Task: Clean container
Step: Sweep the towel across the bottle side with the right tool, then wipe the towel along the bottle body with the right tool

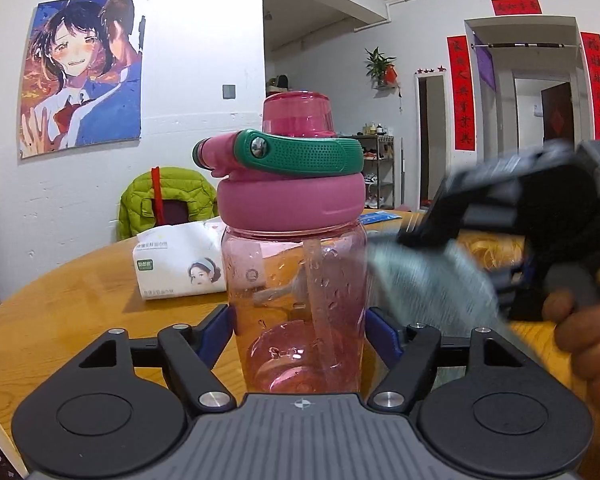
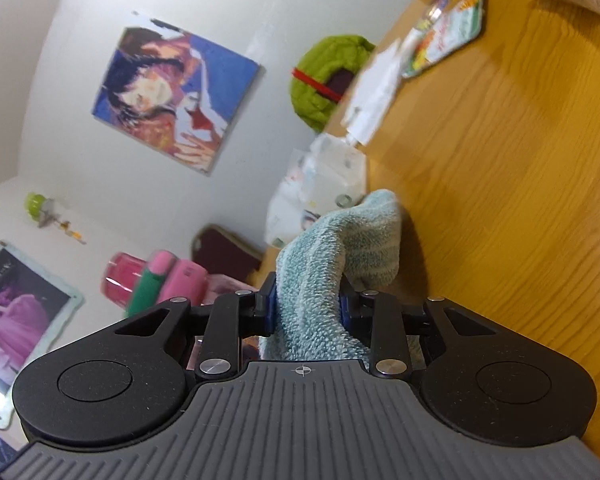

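Note:
A pink see-through water bottle (image 1: 300, 292) with a pink lid and green handle stands upright on the wooden table (image 1: 80, 300). My left gripper (image 1: 300, 322) is shut on the bottle's lower body. My right gripper (image 2: 306, 306) is shut on a light blue towel (image 2: 332, 256). In the left wrist view the right gripper (image 1: 520, 208) and the blurred towel (image 1: 424, 280) are against the bottle's right side. The bottle's lid (image 2: 156, 280) shows at the left of the right wrist view, blurred.
A white tissue pack (image 1: 180, 264) lies behind the bottle on the table. A chair with a green jacket (image 1: 164, 200) stands at the far edge. Papers and packets (image 2: 440, 40) lie further along the table (image 2: 500, 200).

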The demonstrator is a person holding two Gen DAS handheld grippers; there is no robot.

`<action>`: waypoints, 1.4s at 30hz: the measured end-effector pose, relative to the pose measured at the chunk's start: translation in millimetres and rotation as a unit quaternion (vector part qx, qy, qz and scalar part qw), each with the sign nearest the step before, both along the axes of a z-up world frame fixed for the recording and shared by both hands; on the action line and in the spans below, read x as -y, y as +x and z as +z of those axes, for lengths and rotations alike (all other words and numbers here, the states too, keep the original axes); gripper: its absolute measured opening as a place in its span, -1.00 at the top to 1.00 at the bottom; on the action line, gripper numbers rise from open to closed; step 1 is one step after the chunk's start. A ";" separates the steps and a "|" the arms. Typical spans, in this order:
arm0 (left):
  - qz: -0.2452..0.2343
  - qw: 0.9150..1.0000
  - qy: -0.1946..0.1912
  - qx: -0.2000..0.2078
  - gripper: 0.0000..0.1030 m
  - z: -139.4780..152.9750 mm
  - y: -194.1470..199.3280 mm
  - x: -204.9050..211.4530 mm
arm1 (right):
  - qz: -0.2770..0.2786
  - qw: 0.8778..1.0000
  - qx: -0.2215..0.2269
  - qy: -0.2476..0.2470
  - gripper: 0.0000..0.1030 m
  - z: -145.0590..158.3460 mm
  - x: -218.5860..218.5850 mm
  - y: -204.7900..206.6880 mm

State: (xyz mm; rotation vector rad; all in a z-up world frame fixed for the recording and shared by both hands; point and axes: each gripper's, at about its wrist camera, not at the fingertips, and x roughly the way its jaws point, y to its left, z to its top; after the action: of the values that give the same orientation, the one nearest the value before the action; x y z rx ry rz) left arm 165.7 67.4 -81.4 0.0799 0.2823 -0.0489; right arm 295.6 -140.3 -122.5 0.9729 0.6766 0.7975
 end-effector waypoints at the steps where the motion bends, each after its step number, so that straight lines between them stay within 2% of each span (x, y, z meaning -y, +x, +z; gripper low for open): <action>1: 0.000 1.000 0.000 0.000 -0.37 -0.2 -0.3 0.2 | 0.008 0.999 0.009 0.043 0.38 0.9 4.7 -1.3; 2: 0.000 1.000 0.000 0.000 -0.37 -0.3 -0.7 0.3 | 0.023 0.995 0.014 0.099 0.38 -0.1 9.2 -1.6; 4: 0.000 1.000 0.000 0.000 -0.37 -0.6 -1.1 0.9 | 0.057 0.979 0.014 0.198 0.38 -3.5 14.0 -0.7; 5: 0.001 1.000 0.001 0.001 -0.37 -0.6 -1.2 1.0 | 0.063 0.977 0.011 0.205 0.38 -4.5 13.3 -0.3; 7: 0.001 1.000 0.000 0.001 -0.37 -0.6 -1.4 0.8 | 0.062 0.983 -0.002 0.175 0.38 -6.5 8.0 0.8; 11: 0.002 1.000 -0.001 0.001 -0.37 -0.7 -2.0 0.8 | 0.051 0.992 -0.069 0.097 0.35 -21.9 -3.5 8.4; 14: 0.002 1.000 0.003 0.002 -0.37 -0.9 -3.2 3.0 | 0.037 0.992 -0.117 -0.007 0.33 -30.1 -10.6 15.3; 16: 0.002 1.000 0.002 0.002 -0.37 -0.6 -3.8 2.7 | 0.032 0.990 -0.124 -0.060 0.32 -32.4 -16.4 16.9; 19: 0.002 1.000 0.002 0.001 -0.37 0.8 -4.7 2.4 | 0.028 0.995 -0.089 -0.045 0.33 -23.5 -11.7 13.2; 20: 0.002 1.000 0.002 0.002 -0.37 -1.2 -3.3 2.6 | 0.027 0.997 -0.071 -0.023 0.33 -19.5 -8.2 11.2; 22: 0.002 1.000 0.004 0.002 -0.37 -1.3 -3.1 3.0 | 0.031 0.998 -0.026 0.057 0.34 -10.7 1.9 6.3; 25: 0.002 1.000 0.003 0.001 -0.37 -0.3 -4.2 3.6 | 0.052 0.991 0.007 0.125 0.34 -3.8 8.2 2.2; 26: 0.002 1.000 0.003 0.001 -0.37 -0.1 -4.5 3.4 | 0.057 0.989 0.009 0.135 0.34 -3.4 8.3 2.0; 31: 0.003 1.000 0.006 0.001 -0.37 -0.4 -4.6 4.3 | 0.045 0.994 -0.070 0.065 0.32 -22.0 -2.1 13.3; 34: 0.005 1.000 0.004 0.001 -0.37 0.1 -5.5 4.6 | 0.036 0.993 -0.112 -0.030 0.32 -29.2 -11.8 18.9; 35: 0.008 1.000 0.003 0.001 -0.37 0.6 -6.4 4.9 | 0.034 0.992 -0.112 -0.045 0.32 -29.8 -14.1 19.5; 38: 0.020 1.000 -0.017 -0.004 -0.64 2.6 -12.9 7.7 | 0.032 0.994 -0.094 -0.052 0.32 -27.0 -15.0 19.2; 40: 0.029 0.999 -0.026 -0.005 -0.68 4.4 -18.7 12.1 | 0.023 0.996 -0.067 -0.048 0.31 -21.4 -13.6 15.5; 42: 0.040 0.999 -0.012 0.004 -0.70 5.7 -25.1 19.9 | 0.009 0.998 -0.036 -0.044 0.31 -15.2 -11.6 11.3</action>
State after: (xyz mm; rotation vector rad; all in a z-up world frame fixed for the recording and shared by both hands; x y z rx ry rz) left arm 140.6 47.5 -75.6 0.0444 0.2761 0.0273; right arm 306.9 -128.6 -137.7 0.9210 0.7780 0.7452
